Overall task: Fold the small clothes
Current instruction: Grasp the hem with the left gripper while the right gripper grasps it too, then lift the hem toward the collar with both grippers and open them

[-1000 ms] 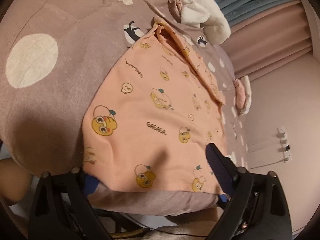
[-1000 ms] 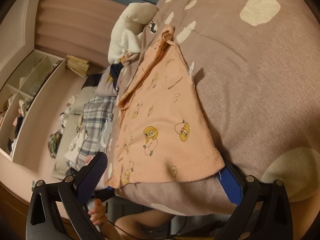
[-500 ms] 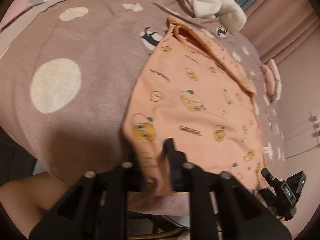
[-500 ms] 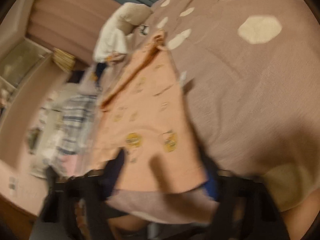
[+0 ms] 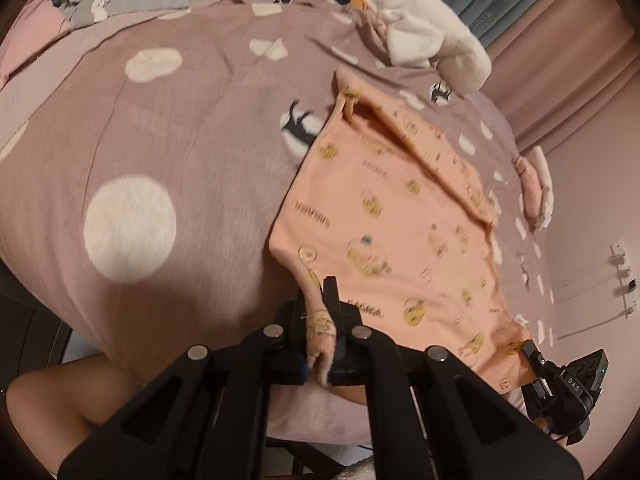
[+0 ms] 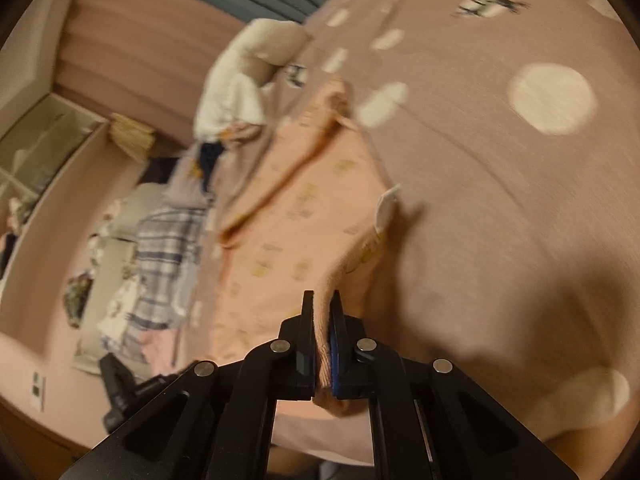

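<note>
Peach shirt (image 5: 404,216) flat on bed (image 5: 168,152), sides folded in. Left gripper (image 5: 320,312) and right gripper (image 6: 321,332): jaws just closed, pinching hem corners. Bottom-to-top fold remains.

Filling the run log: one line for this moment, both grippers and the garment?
left gripper: shut on peach shirt near corner | right gripper: shut on other near corner | shirt: far part lies on dotted bedspread | step: fold not yet made
</note>
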### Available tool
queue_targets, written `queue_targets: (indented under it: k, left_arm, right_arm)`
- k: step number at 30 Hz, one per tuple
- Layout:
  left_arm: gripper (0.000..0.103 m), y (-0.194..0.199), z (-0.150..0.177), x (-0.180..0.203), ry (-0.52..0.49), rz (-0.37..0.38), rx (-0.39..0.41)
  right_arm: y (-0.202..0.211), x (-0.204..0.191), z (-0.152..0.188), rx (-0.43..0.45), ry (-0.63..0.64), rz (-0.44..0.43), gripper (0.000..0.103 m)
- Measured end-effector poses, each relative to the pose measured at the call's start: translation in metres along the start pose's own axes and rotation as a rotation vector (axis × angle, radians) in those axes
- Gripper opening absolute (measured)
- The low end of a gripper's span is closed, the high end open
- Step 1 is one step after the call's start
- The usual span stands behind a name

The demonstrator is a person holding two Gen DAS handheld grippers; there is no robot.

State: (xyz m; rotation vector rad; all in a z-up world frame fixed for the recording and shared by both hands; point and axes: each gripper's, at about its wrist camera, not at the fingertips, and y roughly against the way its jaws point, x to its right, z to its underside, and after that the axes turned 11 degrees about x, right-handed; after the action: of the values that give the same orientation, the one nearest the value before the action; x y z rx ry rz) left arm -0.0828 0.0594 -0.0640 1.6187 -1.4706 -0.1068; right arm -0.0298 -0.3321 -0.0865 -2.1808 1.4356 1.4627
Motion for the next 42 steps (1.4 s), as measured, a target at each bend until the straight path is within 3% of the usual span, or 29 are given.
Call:
queue_targets:
  k: [9, 17, 27, 33, 38, 42]
  left_arm:
    - [0.004, -0.008, -0.053, 0.025, 0.021, 0.05, 0.038]
    - [0.004, -0.05, -0.113, 0.047, 0.064, 0.089, 0.03]
    - [0.004, -0.117, -0.178, 0.064, 0.121, 0.098, 0.047]
    - [0.004, -0.154, -0.207, 0.068, 0.143, 0.075, 0.041]
    - [0.003, -0.18, -0.219, 0.051, 0.227, 0.048, 0.044]
    - [0.003, -0.199, -0.223, 0.048, 0.265, 0.074, 0.014]
  right_arm:
    - [-0.023, -0.045, -0.042, 0.045, 0.088, -0.054, 0.007]
    - [-0.046, -0.055, -0.086, 0.076, 0.096, -0.046, 0.007]
    - [-0.111, -0.051, -0.14, 0.065, 0.083, 0.004, 0.007]
    - [-0.152, -0.053, -0.174, 0.048, 0.106, 0.028, 0.007]
    - [-0.18, -0.053, -0.193, 0.031, 0.13, 0.047, 0.007]
    - [-0.197, -0.042, -0.199, -0.017, 0.119, 0.069, 0.007]
